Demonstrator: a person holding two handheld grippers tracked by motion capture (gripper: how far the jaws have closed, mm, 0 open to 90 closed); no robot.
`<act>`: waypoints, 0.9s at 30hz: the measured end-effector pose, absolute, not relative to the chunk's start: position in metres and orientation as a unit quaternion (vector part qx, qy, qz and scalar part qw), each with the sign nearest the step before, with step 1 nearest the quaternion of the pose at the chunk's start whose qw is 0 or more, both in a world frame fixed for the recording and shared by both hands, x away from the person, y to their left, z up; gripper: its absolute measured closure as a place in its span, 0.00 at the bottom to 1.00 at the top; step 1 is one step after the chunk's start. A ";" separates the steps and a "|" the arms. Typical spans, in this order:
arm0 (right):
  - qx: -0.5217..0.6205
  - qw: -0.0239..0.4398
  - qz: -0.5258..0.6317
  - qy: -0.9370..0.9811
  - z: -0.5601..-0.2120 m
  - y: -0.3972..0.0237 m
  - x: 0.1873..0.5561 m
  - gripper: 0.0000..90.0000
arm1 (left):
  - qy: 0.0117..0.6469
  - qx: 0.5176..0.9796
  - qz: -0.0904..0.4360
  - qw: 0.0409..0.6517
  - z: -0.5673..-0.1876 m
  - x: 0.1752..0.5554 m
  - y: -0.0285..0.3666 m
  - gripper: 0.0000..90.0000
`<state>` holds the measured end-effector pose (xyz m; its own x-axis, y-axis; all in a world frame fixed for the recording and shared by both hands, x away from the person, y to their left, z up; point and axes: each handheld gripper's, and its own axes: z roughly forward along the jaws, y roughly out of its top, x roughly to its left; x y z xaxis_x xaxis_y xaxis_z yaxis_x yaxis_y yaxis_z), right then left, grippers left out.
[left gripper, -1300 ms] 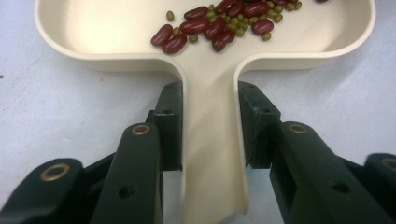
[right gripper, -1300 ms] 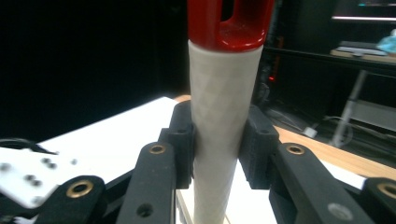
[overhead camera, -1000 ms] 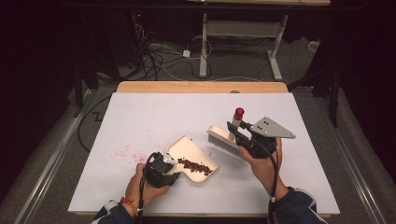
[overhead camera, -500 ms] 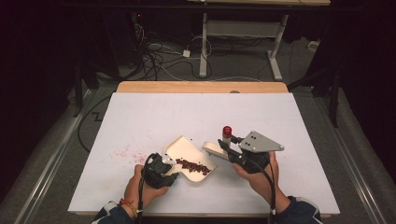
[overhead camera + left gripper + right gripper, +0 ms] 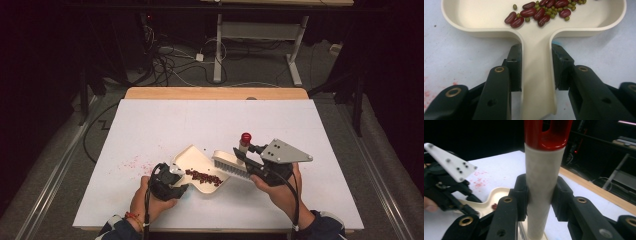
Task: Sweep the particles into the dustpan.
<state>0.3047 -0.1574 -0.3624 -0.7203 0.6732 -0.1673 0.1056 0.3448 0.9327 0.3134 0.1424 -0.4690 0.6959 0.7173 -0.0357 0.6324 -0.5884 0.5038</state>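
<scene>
Looking down from the high view, we see the brush [image 5: 231,164] has swung back to the cream dustpan's [image 5: 192,159] edge since a second ago — likely another sweep coming. Our left gripper [image 5: 536,62] clamps the dustpan's handle, beans [image 5: 541,11] inside; our right gripper [image 5: 541,195] is closed on the brush handle [image 5: 543,182].

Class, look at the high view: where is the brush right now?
The brush is right of centre, held by its handle in the right gripper, its bristles at the right edge of the cream dustpan.

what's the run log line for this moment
left gripper: shut on dustpan handle | right gripper: shut on brush handle | beans: in dustpan
</scene>
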 end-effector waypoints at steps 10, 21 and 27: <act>0.268 0.313 0.528 0.743 -0.359 -0.166 0.338 0.78 | 0.401 0.879 0.081 0.246 -0.470 0.320 0.159 0.71; 0.279 0.312 0.506 0.755 -0.379 -0.118 0.394 0.78 | 0.407 0.877 0.086 0.241 -0.470 0.326 0.163 0.71; 0.267 0.305 0.497 0.767 -0.386 -0.097 0.393 0.78 | 0.415 0.873 0.086 0.242 -0.471 0.329 0.167 0.71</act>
